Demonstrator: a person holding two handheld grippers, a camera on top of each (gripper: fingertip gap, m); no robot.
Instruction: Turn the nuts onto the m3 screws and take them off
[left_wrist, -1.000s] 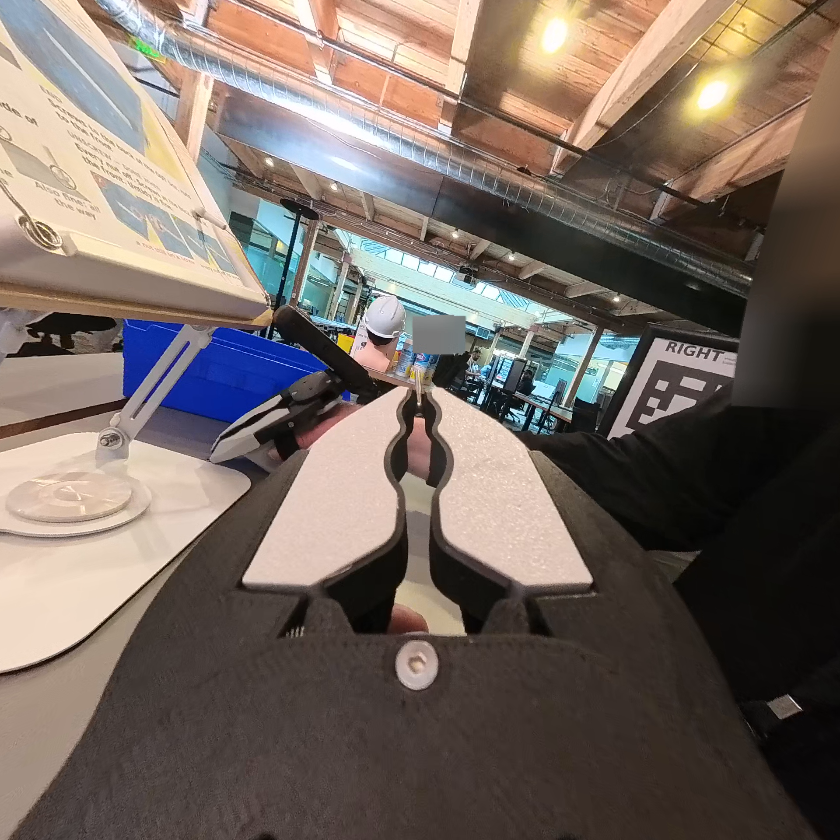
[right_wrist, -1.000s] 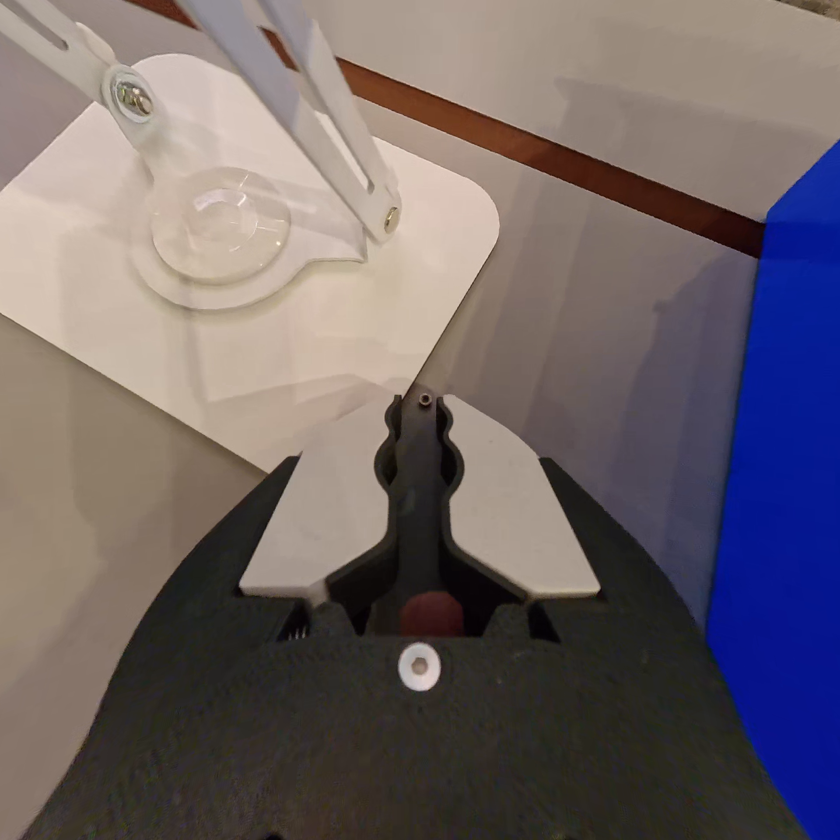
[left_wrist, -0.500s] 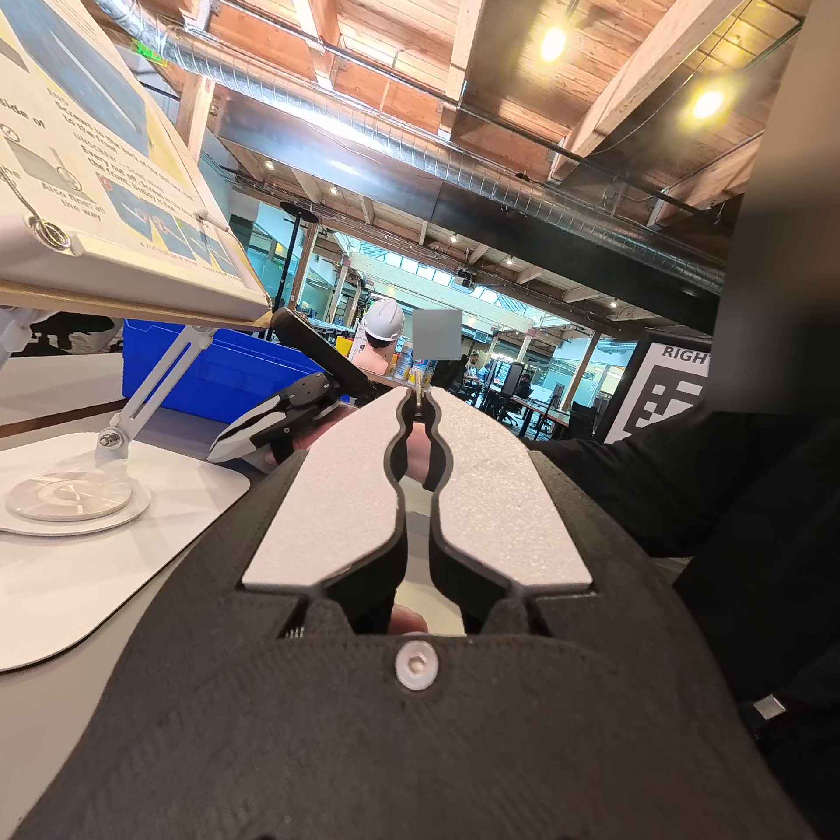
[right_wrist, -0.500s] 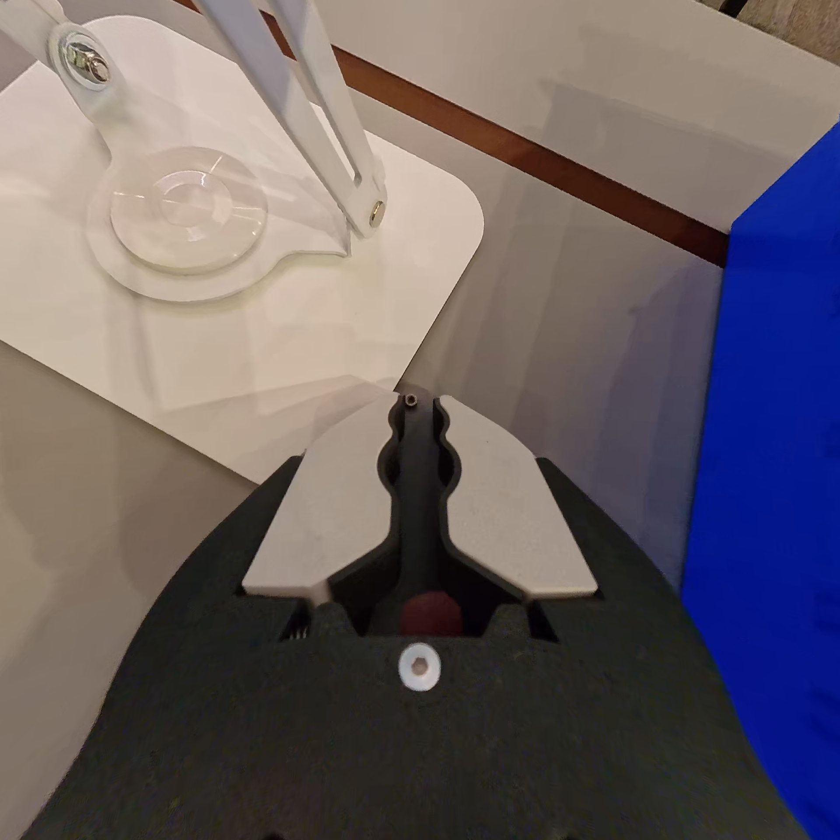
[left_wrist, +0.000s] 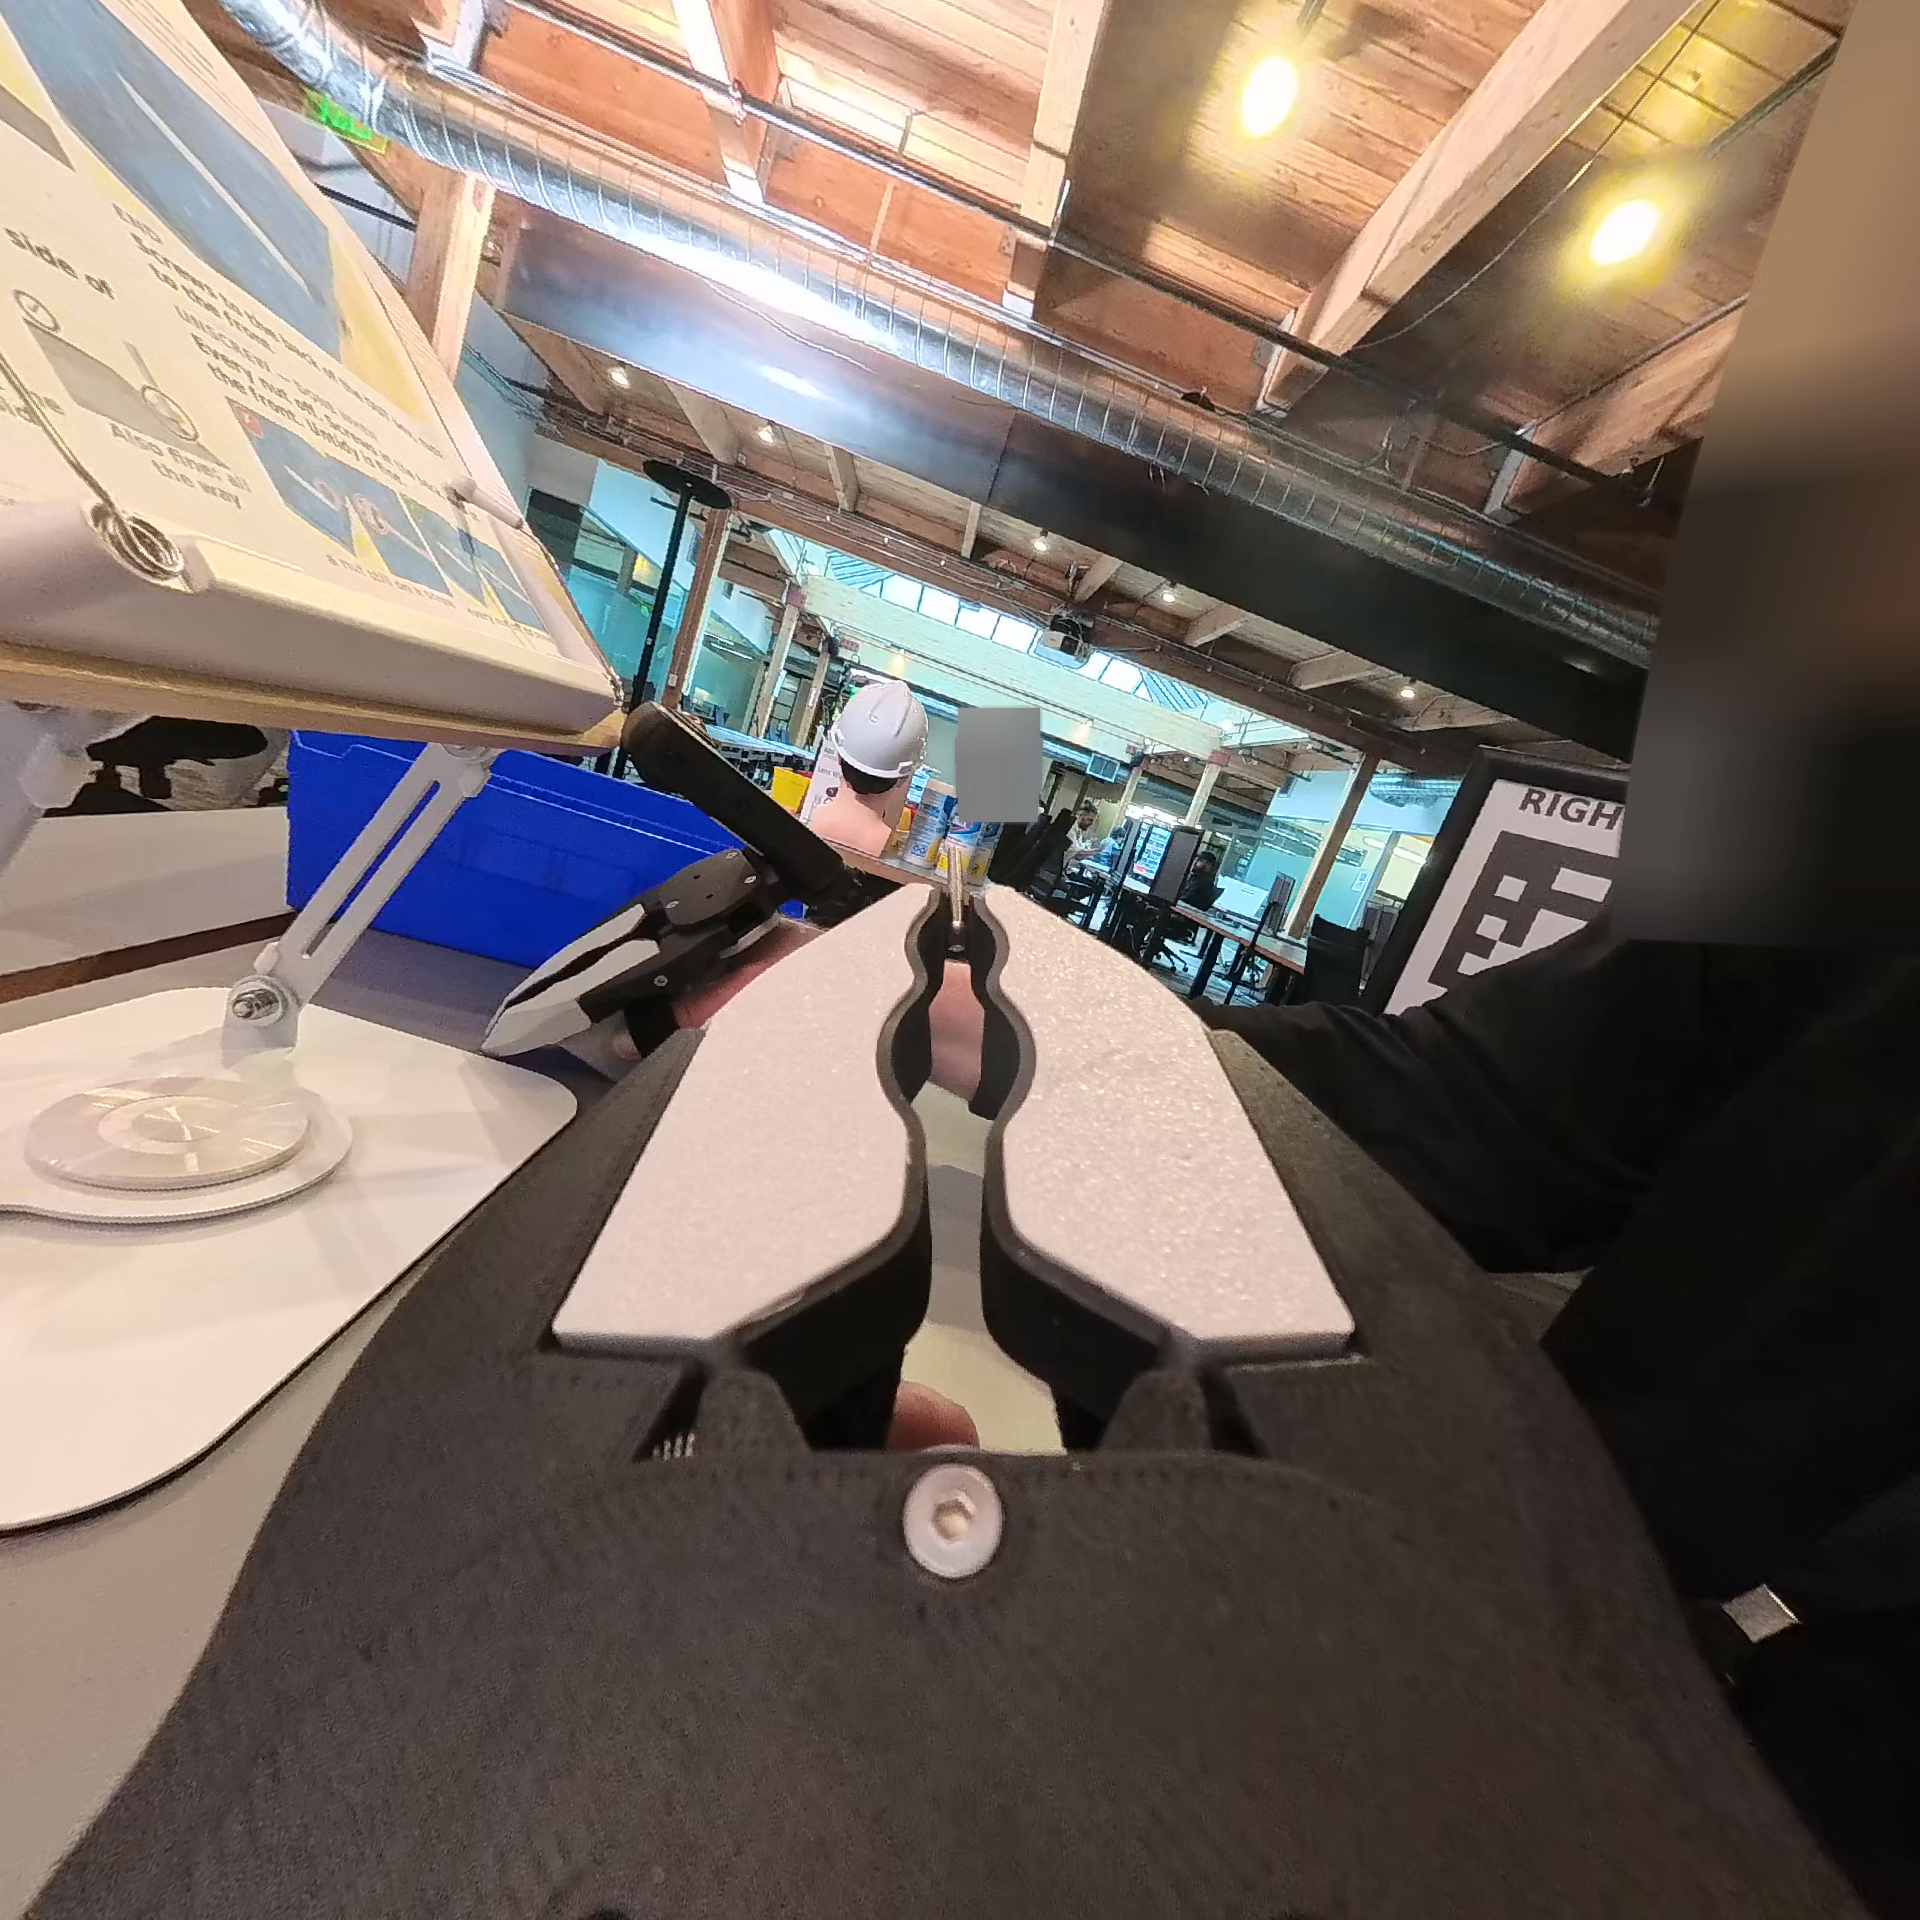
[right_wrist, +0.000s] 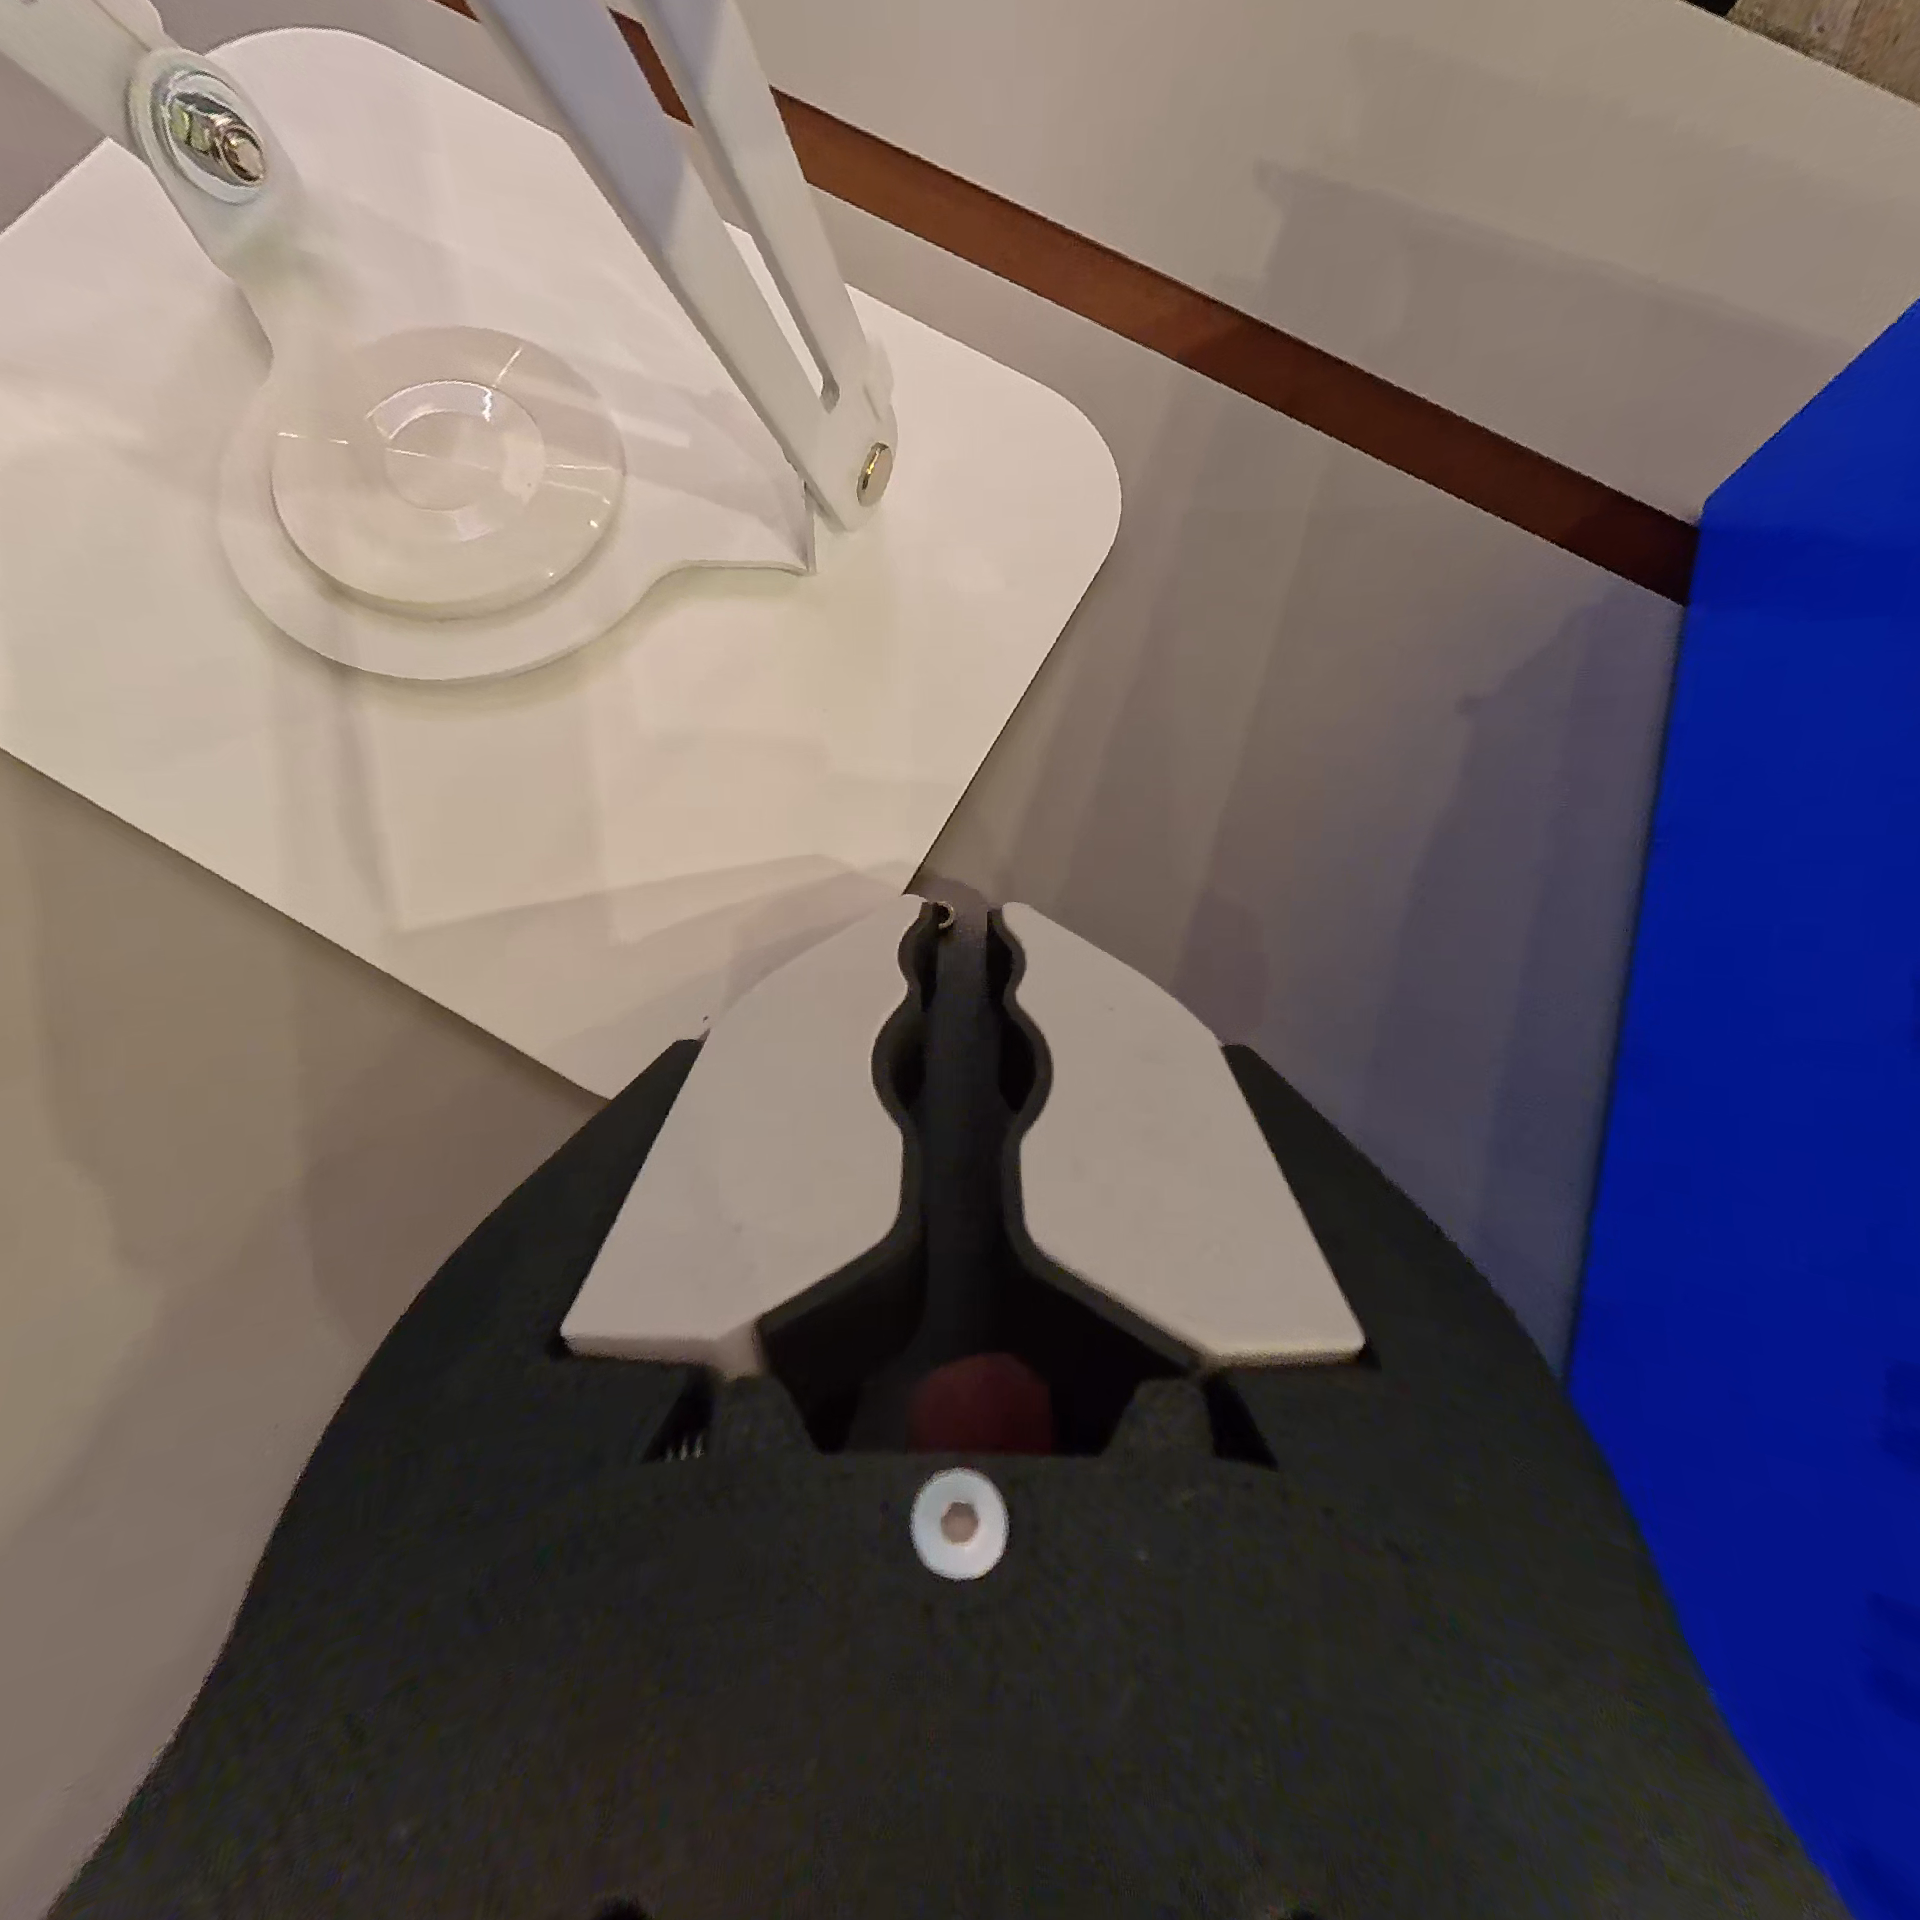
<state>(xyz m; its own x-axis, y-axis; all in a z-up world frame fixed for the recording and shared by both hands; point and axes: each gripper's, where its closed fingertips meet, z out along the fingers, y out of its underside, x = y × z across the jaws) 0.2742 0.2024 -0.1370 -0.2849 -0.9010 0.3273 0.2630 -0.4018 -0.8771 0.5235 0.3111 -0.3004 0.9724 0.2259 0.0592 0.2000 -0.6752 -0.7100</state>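
My left gripper (left_wrist: 956, 916) is shut on a thin metal M3 screw (left_wrist: 953, 891), which sticks up out of the fingertips. It is raised and points toward the room. My right gripper (right_wrist: 961, 916) is nearly closed and pinches a small dark nut (right_wrist: 943, 913) at its very tip, over the grey table (right_wrist: 1299, 831). The nut is partly hidden by the left fingertip. In the left wrist view the right gripper (left_wrist: 520, 1023) shows to the left, held in a hand, pointing down at the table. The screw and nut are apart.
A white stand base (right_wrist: 644, 790) with a clear disc (right_wrist: 436, 488) and slanted white arms carries an instruction board (left_wrist: 208, 416) overhead. A blue bin (right_wrist: 1787, 935) stands right of the right gripper, also in the left wrist view (left_wrist: 499, 831). A dark sleeve (left_wrist: 1558, 1091) fills the right.
The right gripper has shifted and tilted slightly over the table, and the nut's hole shows less than before. The left gripper still holds the screw and has hardly moved.
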